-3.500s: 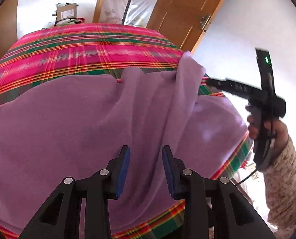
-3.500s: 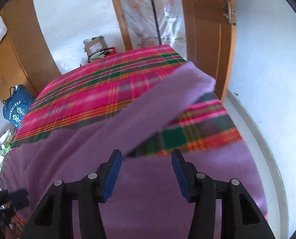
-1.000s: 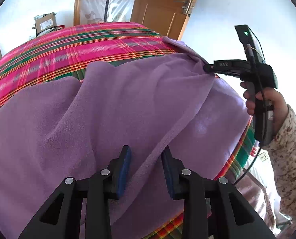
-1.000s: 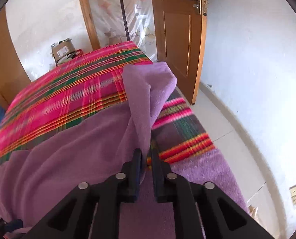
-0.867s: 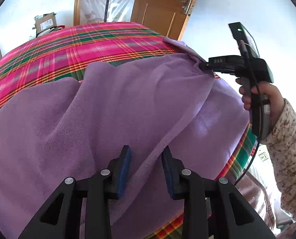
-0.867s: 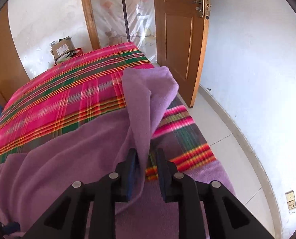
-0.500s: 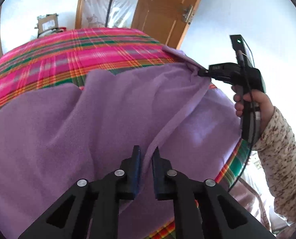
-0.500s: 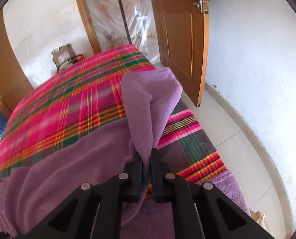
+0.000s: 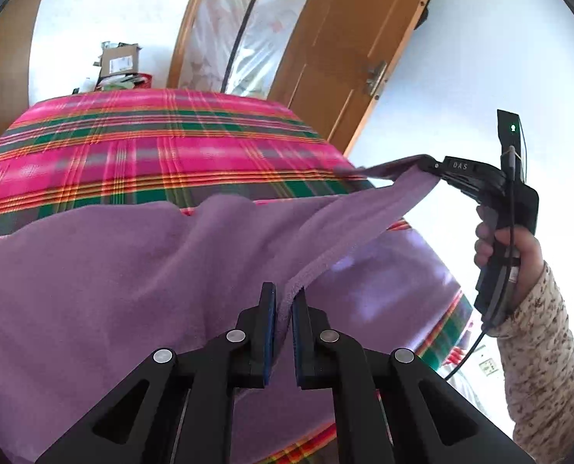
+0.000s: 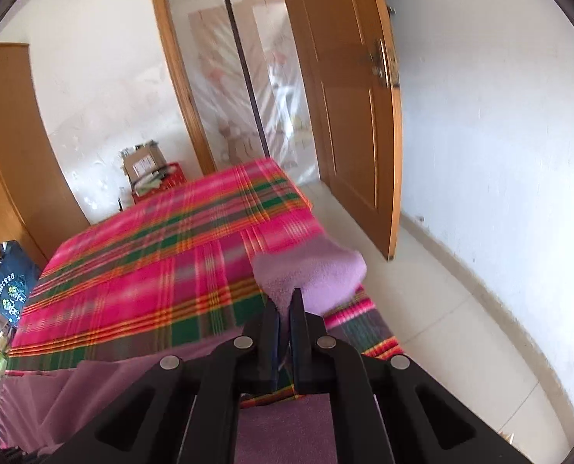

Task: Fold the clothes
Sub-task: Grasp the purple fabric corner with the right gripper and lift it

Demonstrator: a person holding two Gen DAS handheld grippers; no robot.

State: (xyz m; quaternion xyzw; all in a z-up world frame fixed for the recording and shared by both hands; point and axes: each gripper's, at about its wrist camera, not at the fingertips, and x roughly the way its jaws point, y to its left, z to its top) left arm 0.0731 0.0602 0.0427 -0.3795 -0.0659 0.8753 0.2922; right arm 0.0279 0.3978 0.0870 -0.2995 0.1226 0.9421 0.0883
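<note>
From my left wrist camera, my left gripper (image 9: 283, 309) has its jaws pinched on the hem of the purple garment (image 9: 105, 270), whose raised edge runs taut toward 2 o'clock to my right gripper (image 9: 428, 163); the rest drapes over the plaid bed (image 9: 151, 147). From my right wrist camera, my right gripper (image 10: 285, 311) is clamped on a purple corner bunched at 12 o'clock, with open tiled floor (image 10: 460, 328) at 3 o'clock and bare plaid at 10 o'clock.

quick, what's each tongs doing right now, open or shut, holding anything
Left tongs: shut on the edge of the purple cloth.
Right tongs: shut on a corner of the same purple cloth.
</note>
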